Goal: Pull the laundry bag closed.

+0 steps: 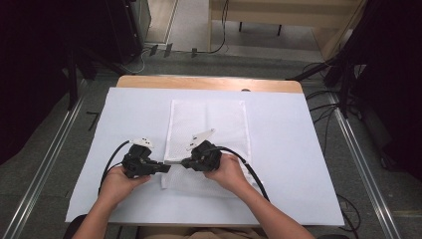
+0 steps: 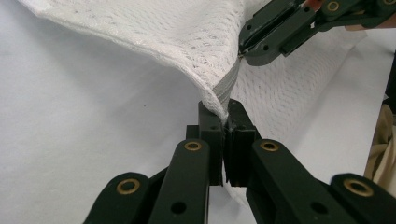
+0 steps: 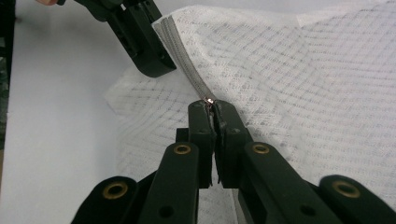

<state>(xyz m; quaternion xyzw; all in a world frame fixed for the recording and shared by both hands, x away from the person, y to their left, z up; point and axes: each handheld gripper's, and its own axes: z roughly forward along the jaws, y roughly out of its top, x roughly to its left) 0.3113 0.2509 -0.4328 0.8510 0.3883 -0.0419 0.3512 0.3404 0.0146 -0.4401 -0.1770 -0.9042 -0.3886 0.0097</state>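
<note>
A white mesh laundry bag lies flat in the middle of the table, its near left corner lifted. My left gripper is shut on that corner, pinching the end of the grey zipper between its pads. A short way along the zipper, my right gripper is shut on the small metal zipper pull, which shows just at its tips. The two grippers face each other, tips close together. The zipper tape runs taut between them.
A white sheet covers the wooden table. Black cables trail from both grippers toward the person's forearms. Metal rails run along the floor at both sides, and dark stands and cables sit at the right.
</note>
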